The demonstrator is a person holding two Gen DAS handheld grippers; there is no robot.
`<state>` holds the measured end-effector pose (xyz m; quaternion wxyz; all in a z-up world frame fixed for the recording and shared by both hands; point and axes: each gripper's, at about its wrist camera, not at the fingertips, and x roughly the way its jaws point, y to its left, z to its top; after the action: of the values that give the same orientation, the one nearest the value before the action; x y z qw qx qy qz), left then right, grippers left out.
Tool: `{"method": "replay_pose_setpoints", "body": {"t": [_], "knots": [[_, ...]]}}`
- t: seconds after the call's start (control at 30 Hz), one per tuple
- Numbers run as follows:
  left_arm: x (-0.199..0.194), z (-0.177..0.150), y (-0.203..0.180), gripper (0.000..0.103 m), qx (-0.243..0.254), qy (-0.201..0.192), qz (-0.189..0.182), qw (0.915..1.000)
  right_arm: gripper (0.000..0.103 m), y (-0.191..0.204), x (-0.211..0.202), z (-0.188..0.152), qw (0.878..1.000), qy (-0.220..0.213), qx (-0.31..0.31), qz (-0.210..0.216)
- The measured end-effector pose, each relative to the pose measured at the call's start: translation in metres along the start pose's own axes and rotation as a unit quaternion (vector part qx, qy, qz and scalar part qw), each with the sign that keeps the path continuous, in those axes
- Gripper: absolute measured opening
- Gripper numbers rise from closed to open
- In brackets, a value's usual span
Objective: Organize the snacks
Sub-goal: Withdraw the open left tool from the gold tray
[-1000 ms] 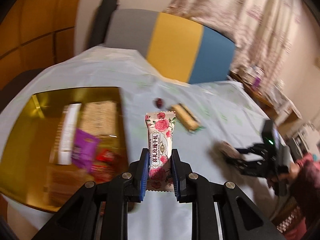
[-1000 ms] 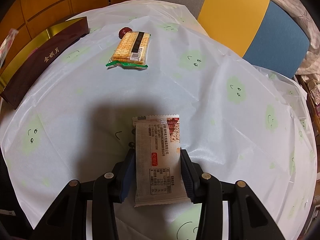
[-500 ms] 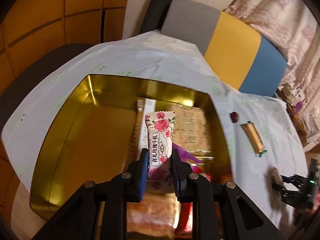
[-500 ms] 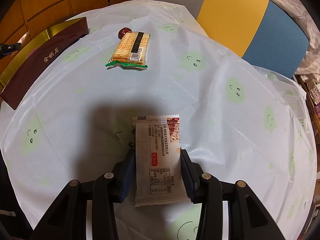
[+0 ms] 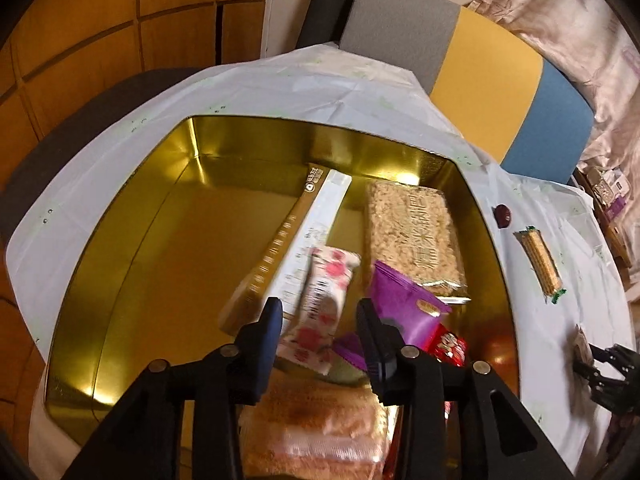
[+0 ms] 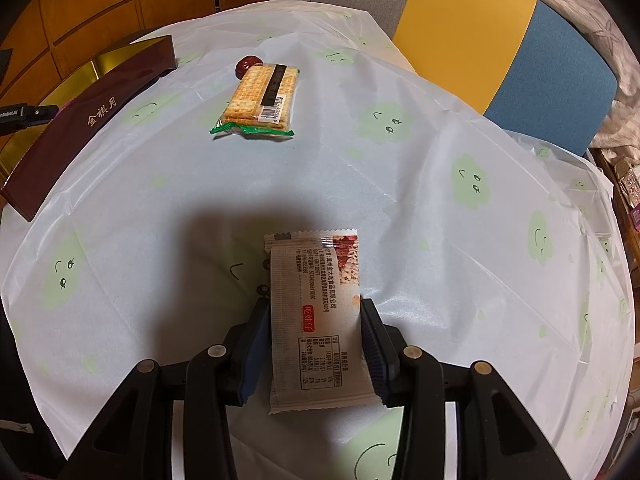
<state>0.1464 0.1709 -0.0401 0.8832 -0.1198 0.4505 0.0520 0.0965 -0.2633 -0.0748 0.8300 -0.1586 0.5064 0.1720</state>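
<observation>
Since the earlier frame we see the left gripper (image 5: 318, 312) swing over the gold tin (image 5: 132, 240); jaws just opening, rose-print candy (image 5: 320, 304) blurred between them, loose, over the tin. Right gripper (image 6: 314, 322) clamps the grey snack packet (image 6: 316, 320) on the tablecloth (image 6: 400, 184); its near end is partly hidden.

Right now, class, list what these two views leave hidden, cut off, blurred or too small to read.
- Rose sweet, left view: blurred, print unreadable.
- Red packet, left view: mostly behind the left gripper and purple pouch.
- Gold tin, right view: inside hidden by its own dark wall.
- Cracker pack, left view: too small.
</observation>
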Motion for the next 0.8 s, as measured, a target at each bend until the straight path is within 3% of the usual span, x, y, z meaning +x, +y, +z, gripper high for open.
{"method": "replay_pose_setpoints", "body": {"t": [0.37, 0.6, 0.8], "knots": [[-0.046, -0.026, -0.043, 0.039, 0.045, -0.054, -0.009, 0.9975, 0.044, 0.001, 0.000, 0.000, 1.000, 0.000, 0.001, -0.003], [-0.074, -0.044, -0.091, 0.039, 0.115, -0.084, -0.035, 0.9892, 0.044, 0.001, 0.000, 0.001, 1.000, 0.001, 0.002, -0.007], [-0.084, -0.060, -0.123, 0.039, 0.166, -0.087, -0.060, 0.9805, 0.044, 0.003, 0.001, 0.001, 1.000, 0.003, 0.002, -0.013]]}}
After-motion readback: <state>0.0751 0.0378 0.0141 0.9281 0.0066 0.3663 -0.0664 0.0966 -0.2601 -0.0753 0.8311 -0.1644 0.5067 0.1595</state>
